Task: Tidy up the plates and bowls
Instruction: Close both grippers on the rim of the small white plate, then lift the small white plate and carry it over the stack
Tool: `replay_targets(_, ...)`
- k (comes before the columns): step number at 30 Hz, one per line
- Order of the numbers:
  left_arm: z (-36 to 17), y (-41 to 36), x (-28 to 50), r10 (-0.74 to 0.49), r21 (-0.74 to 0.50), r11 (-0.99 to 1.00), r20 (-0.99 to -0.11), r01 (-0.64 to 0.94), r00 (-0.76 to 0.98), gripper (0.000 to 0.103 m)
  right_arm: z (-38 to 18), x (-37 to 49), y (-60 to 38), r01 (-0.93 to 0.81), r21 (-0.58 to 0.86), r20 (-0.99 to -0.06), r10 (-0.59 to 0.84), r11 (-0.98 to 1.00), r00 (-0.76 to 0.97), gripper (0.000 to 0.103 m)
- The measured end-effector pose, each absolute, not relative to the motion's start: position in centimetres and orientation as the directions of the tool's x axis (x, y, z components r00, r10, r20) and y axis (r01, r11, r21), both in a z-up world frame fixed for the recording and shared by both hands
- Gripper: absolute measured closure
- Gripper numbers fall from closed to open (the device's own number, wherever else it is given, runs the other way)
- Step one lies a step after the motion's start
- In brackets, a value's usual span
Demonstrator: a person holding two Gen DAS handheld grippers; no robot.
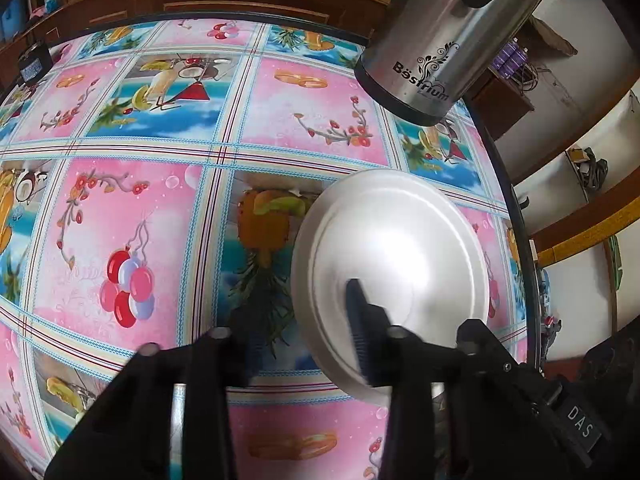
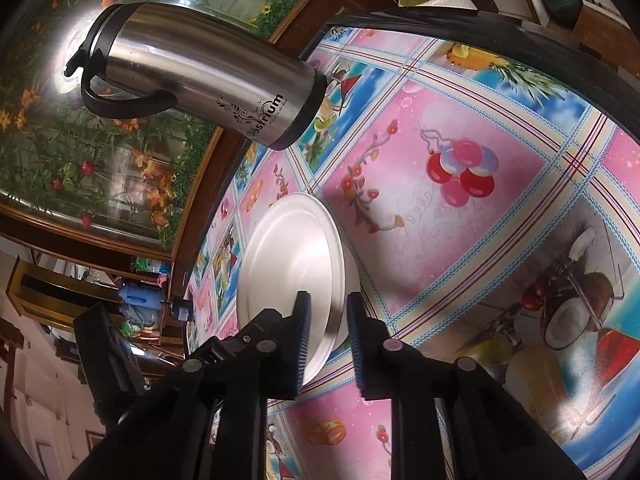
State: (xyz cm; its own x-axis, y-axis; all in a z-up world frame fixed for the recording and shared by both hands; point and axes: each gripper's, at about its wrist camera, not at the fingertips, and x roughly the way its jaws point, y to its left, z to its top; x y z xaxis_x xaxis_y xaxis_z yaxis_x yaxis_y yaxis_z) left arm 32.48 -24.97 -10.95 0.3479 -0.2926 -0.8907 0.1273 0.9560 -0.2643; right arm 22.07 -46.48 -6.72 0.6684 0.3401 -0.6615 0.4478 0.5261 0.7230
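Two grippers nip plate rims: left [image 1: 320,360] on one plate [image 1: 400,248], right [image 2: 326,344] on another [image 2: 292,264]; lift level, gently

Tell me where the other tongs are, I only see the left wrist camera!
Observer: The right tongs straddle the steel plate at its rim, one pad over the plate, the other outside the rim.
Operator: Is anything under the plate?
Observer: A white thing peeks out beneath its edge; I cannot tell what it is.
Operator: What's on top of the shiny jug?
Observer: The steel flask has a black lid.
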Motion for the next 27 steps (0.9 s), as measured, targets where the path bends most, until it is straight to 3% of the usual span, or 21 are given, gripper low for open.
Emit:
replay_targets(5, -11.6, -24.9, 32.5, -0.300, -0.275, 0.954, -0.895, 0.123, 0.329, 0.091, -6.7, 22.1, -46.3, 0.447, 0.720, -0.664, 0.338, 0.531, 0.667, 0.095)
replay_targets(27, -9.7, -20.3, 27.0, -0.264, -0.231, 0.964, -0.884, 0.130, 0.386, 0.091, -5.7, 18.9, -41.8, 0.385, 0.716, -0.662, 0.391, 0.582, 0.640, 0.096)
